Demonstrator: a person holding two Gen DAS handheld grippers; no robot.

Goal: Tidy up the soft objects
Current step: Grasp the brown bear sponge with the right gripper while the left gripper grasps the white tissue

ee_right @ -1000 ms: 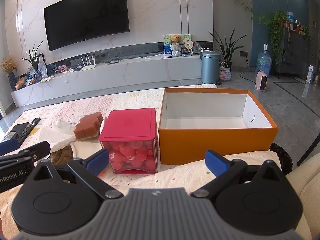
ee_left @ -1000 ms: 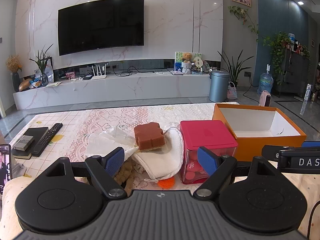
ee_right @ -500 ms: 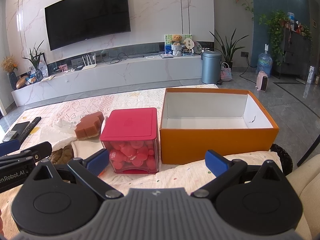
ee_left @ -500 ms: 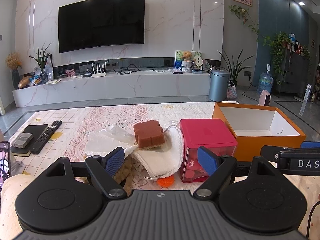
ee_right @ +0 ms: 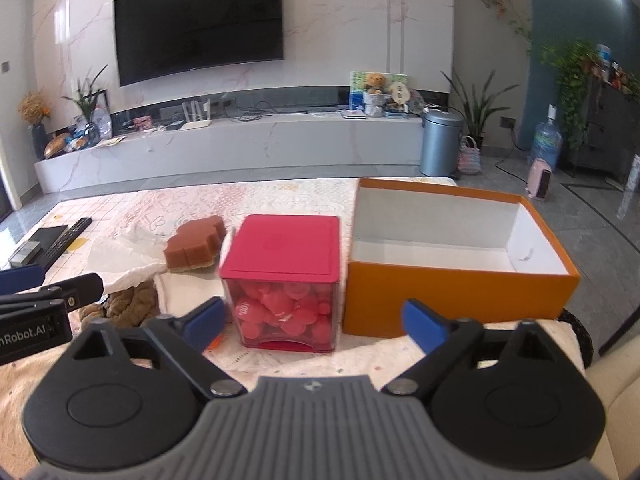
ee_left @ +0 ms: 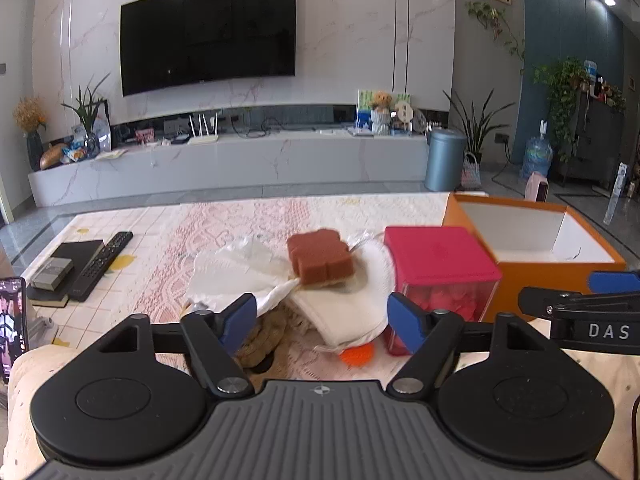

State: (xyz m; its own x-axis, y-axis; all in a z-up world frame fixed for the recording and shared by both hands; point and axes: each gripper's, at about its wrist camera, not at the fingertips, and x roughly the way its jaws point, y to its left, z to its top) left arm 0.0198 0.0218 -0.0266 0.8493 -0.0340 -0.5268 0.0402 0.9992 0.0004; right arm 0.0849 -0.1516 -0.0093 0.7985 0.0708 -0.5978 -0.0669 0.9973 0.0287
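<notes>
Sponge (ee_left: 320, 255), rust-brown with a notched, blocky outline and a paler underside, sat on top of a folded white cloth (ee_left: 346, 306) near the middle of the table (ee_left: 224, 224), which wore a pink-and-cream lace-patterned cover. Crumpled white plastic wrap (ee_left: 236, 268) lay just left of the sponge, and a tan knitted piece (ee_left: 266, 336) bunched at the near edge, partly under the cloth. An orange scrap (ee_left: 356, 356) peeked out beneath the cloth's front corner. Right of the pile stood a clear cube box with a red lid (ee_right: 286, 276), full of red-pink round pieces, and beside it, touching or nearly so, an open orange cardboard box (ee_right: 452, 292) with a bare white inside.

The left gripper (ee_left: 322, 314) hung low before the soft pile, its jaws wide but closing, nothing pressed between the blue pads. The right gripper (ee_right: 316, 322) faced the red-lidded cube, jaws likewise wide and closing on nothing.
</notes>
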